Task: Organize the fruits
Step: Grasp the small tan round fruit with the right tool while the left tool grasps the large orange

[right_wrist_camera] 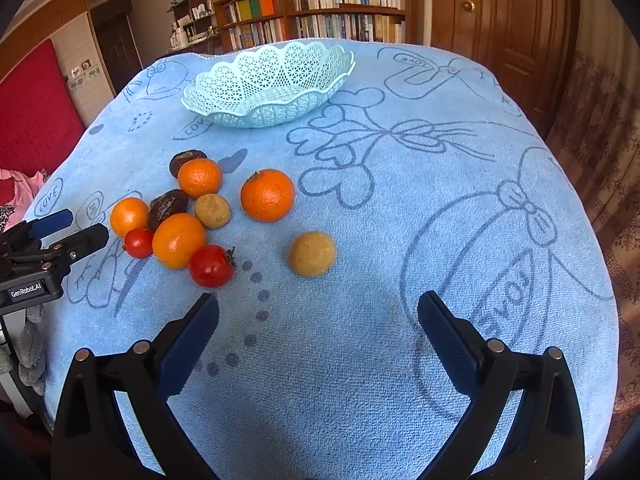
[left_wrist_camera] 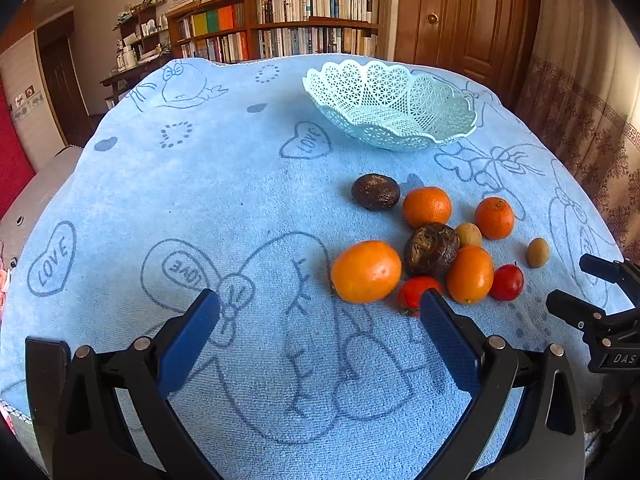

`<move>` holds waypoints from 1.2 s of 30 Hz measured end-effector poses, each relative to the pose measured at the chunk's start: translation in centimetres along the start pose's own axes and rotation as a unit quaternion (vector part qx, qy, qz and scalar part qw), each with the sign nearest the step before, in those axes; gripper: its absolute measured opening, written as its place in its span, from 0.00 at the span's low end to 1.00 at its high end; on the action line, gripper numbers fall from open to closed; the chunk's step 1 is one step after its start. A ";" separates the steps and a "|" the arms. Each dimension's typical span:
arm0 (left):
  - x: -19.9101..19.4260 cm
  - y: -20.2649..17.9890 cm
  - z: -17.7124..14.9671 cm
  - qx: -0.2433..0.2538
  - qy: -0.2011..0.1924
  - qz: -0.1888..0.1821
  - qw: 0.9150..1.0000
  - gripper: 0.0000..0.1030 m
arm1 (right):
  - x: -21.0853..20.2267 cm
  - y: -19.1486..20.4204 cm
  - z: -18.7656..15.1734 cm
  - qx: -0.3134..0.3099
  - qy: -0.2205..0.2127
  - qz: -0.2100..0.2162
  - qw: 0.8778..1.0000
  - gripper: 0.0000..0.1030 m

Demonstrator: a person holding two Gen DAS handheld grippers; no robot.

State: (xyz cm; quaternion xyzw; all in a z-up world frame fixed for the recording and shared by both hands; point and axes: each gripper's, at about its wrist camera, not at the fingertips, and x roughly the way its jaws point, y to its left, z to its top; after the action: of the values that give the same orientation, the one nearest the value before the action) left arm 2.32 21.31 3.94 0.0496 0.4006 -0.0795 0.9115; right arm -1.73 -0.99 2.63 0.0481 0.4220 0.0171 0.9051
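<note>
On the blue towel [right_wrist_camera: 360, 240] covering the tabletop, fruits [right_wrist_camera: 184, 216] lay clustered, oranges, tomatoes, dark and tan ones, some touching. One tan fruit [right_wrist_camera: 313, 254] sat apart. Basket [right_wrist_camera: 268, 84] stood beyond them, nothing in it. My left gripper [left_wrist_camera: 320, 308] was spread wide, holding nothing; right gripper [right_wrist_camera: 318, 312] likewise, both short of the pile.

One basket [left_wrist_camera: 390, 108] sits beyond the tongs. Ahead of them lie four oranges [left_wrist_camera: 366, 271], two tomatoes [left_wrist_camera: 507, 282], two dark brown fruits [left_wrist_camera: 375, 191] and two small tan fruits [right_wrist_camera: 312, 254]: ten fruits altogether.
</note>
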 end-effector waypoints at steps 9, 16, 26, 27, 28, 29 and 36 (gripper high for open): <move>1.8 -0.4 1.3 0.011 0.011 -0.005 1.000 0.93 | 0.2 -1.7 1.1 0.036 -0.005 0.023 0.999 0.95; 3.6 -1.0 1.9 0.004 0.032 -0.034 0.999 0.77 | 0.4 -1.7 1.1 0.036 -0.006 0.024 0.999 0.95; 3.2 -1.1 1.7 -0.004 0.032 -0.079 0.996 0.44 | 1.3 -0.9 2.0 0.020 0.004 0.022 1.000 0.70; 3.0 -1.1 1.7 -0.003 0.029 -0.078 0.996 0.44 | 1.7 -0.9 2.1 0.019 0.010 0.023 1.000 0.62; 2.8 -1.1 1.7 -0.001 0.026 -0.077 0.997 0.44 | 2.0 -0.9 2.2 0.018 0.016 0.026 0.999 0.56; 2.6 -1.1 1.8 0.000 0.023 -0.076 0.997 0.44 | 2.4 -0.9 2.3 0.018 0.021 0.027 0.999 0.53; 1.7 -0.9 2.2 0.002 0.010 -0.070 0.997 0.44 | 3.6 -0.4 2.4 0.003 0.032 0.010 0.999 0.34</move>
State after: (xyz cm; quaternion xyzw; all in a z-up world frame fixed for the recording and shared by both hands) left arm 4.85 19.96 4.15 0.0242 0.4116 -0.1436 0.8997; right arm 2.47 -1.29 1.39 0.0546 0.4506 0.0265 0.8906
